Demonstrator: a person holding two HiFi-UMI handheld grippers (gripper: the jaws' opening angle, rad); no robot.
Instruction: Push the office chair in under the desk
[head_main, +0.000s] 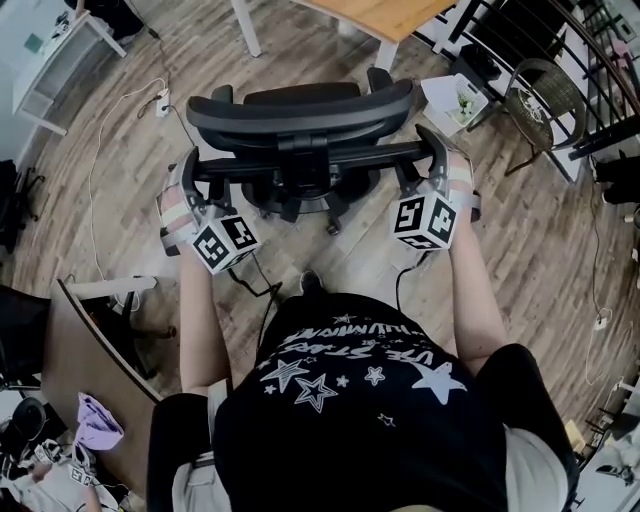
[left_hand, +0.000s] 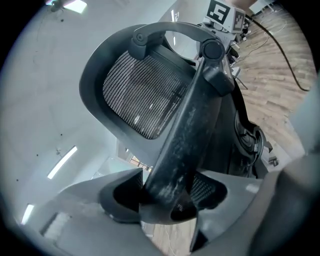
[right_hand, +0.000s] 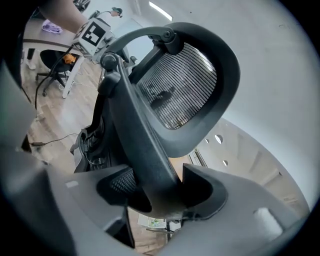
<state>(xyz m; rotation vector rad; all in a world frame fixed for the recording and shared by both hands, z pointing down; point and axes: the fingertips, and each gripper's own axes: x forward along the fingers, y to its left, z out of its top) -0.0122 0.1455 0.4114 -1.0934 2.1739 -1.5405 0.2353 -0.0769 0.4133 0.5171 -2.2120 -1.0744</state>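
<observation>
Currently I have the left gripper (head_main: 190, 180) clamped on the left end of the office chair (head_main: 300, 112)'s back bar (head_main: 330, 157) and the right gripper (head_main: 440, 168) clamped on its right end. The chair stands on the floor (head_main: 530, 250), close before the desk (head_main: 385, 15)'s near edge.

Overhead view, two upward close-ups, common chair (head_main: 300, 112)

Both forearms, the left forearm (head_main: 198, 320) and the right forearm (head_main: 478, 300), reach forward, apart and about parallel. The left claw (head_main: 196, 178) is closed on the left end of the chair's rear bar (head_main: 360, 155), the right claw (head_main: 438, 165) on its right end. In each claw both pads seem to press on the bar.
</observation>
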